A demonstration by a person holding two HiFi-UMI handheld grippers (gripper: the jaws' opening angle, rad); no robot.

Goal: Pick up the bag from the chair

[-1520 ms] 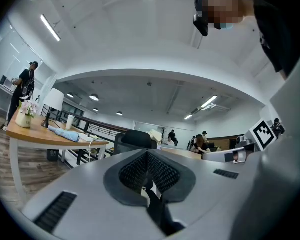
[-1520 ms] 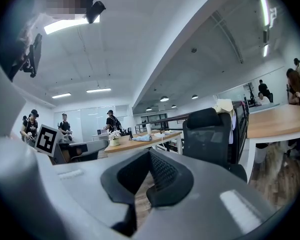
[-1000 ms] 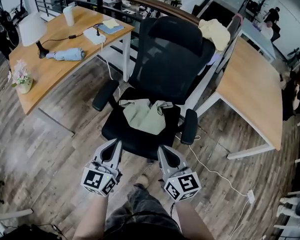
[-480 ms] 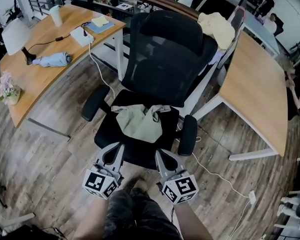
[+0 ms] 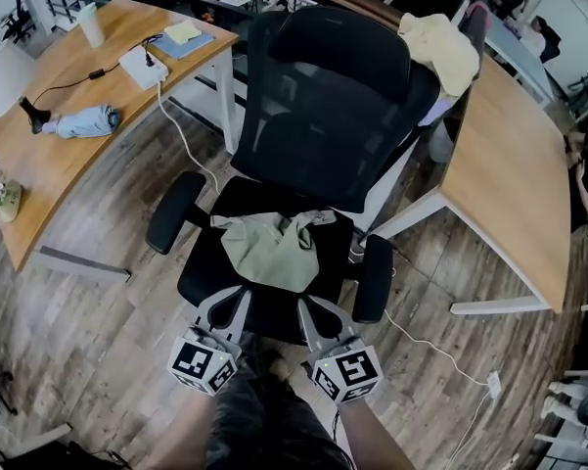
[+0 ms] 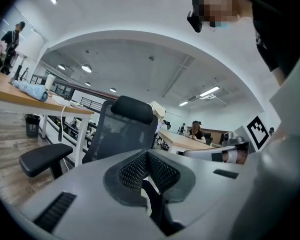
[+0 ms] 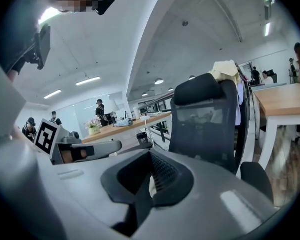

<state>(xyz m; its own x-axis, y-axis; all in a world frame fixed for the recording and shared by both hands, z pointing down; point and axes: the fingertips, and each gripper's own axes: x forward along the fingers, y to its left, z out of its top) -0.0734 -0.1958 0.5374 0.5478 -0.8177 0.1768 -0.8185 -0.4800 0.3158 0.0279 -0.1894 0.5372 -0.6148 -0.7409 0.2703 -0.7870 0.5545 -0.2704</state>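
A pale green cloth bag [image 5: 271, 249] lies crumpled on the seat of a black mesh office chair [image 5: 338, 106]. Both grippers hover low in front of the seat's front edge, a short way from the bag and not touching it. My left gripper [image 5: 230, 300] is shut with nothing in it, and my right gripper [image 5: 311, 309] is shut beside it, also with nothing. In the left gripper view the pads of the left gripper [image 6: 147, 156] meet, with the chair [image 6: 127, 129] behind them. The right gripper view shows the right gripper [image 7: 150, 160] the same way, before the chair's back [image 7: 204, 119].
A curved wooden desk [image 5: 39, 179] at the left carries a folded blue umbrella [image 5: 78, 122] and a white power strip [image 5: 142, 66]. Another desk [image 5: 514, 174] stands at the right. A yellowish garment [image 5: 440, 45] hangs behind the chair. Cables [image 5: 426, 346] trail over the floor.
The view has closed in on the chair: the seat and bag now sit nearer the two grippers. Both grippers have stayed shut and side by side.
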